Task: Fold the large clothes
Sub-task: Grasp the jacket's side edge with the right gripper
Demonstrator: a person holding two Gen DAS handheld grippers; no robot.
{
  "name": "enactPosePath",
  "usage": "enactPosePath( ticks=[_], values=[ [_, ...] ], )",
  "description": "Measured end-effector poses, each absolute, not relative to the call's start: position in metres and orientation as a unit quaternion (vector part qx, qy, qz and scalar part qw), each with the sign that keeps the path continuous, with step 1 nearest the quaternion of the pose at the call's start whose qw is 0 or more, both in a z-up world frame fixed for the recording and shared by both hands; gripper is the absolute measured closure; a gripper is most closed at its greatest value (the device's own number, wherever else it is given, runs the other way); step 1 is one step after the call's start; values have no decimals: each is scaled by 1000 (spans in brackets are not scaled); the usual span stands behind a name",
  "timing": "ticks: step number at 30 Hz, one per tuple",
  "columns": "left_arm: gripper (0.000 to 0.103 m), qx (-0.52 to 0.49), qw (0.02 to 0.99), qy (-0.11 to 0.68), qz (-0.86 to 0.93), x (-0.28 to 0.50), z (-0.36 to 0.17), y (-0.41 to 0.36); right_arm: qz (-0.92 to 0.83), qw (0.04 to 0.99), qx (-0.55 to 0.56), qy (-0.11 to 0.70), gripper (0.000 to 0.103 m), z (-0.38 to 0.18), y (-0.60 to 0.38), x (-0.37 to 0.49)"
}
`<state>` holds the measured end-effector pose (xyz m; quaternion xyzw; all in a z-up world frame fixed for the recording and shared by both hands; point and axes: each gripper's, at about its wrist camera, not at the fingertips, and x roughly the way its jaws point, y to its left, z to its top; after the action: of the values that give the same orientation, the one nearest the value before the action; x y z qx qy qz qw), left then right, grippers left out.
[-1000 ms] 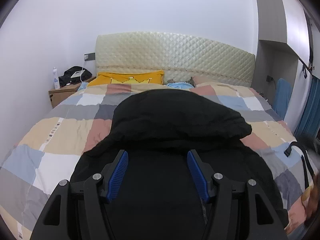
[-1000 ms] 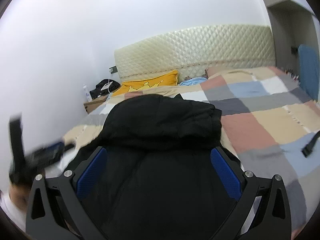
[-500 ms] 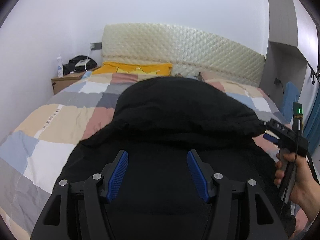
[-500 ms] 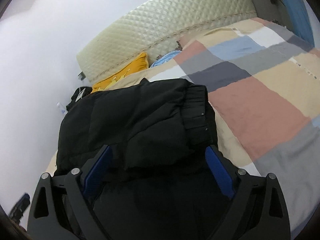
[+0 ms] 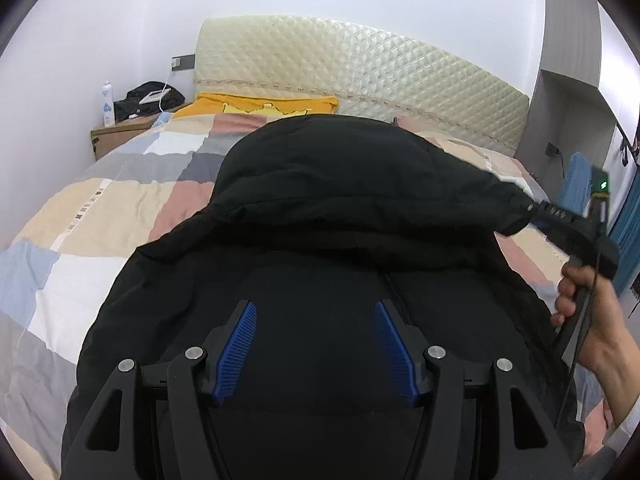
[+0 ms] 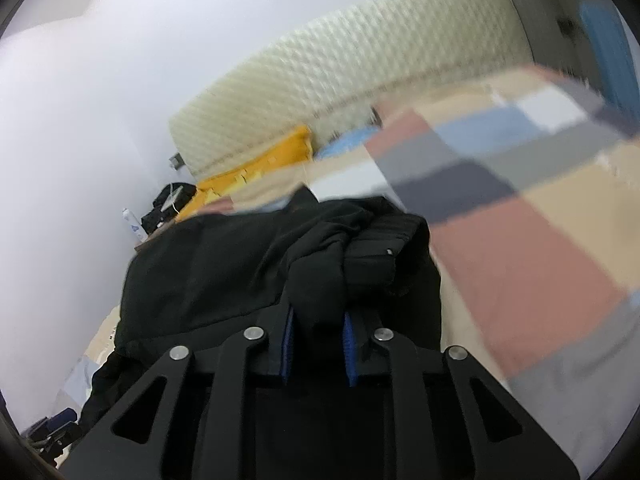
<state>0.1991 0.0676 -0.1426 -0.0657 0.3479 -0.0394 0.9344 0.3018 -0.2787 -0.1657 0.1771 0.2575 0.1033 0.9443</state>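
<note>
A big black padded jacket [image 5: 340,200] lies on the checked quilt [image 5: 100,216], its upper part folded back over the body. My left gripper [image 5: 316,344] hovers just over the jacket's near part, open, with nothing pinched between its blue pads. In the right wrist view my right gripper [image 6: 318,332] is closing, and a bunched ridge of the black jacket [image 6: 240,264] is squeezed between its pads next to a ribbed cuff [image 6: 384,252]. The left wrist view shows that right gripper [image 5: 560,220], held by a hand [image 5: 592,312], at the right end of the folded layer.
A quilted cream headboard [image 5: 360,80] and a yellow pillow [image 5: 264,106] are at the far end of the bed. A cardboard bedside box [image 5: 120,136] carries a bottle and a black bag. Grey cupboards [image 5: 568,120] and blue cloth [image 5: 576,180] stand to the right.
The right gripper swung in to the jacket's right edge and its wide jaws narrowed onto a bunch of fabric. The left gripper sank a little toward the jacket, still open.
</note>
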Motion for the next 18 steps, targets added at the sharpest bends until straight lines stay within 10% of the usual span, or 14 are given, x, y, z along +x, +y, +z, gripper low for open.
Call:
enactPosePath(
  ticks=[18],
  values=[
    [42,-51,919,389,-24,206,-156,68,51,937,73,338,83,-188,-268,315]
  ],
)
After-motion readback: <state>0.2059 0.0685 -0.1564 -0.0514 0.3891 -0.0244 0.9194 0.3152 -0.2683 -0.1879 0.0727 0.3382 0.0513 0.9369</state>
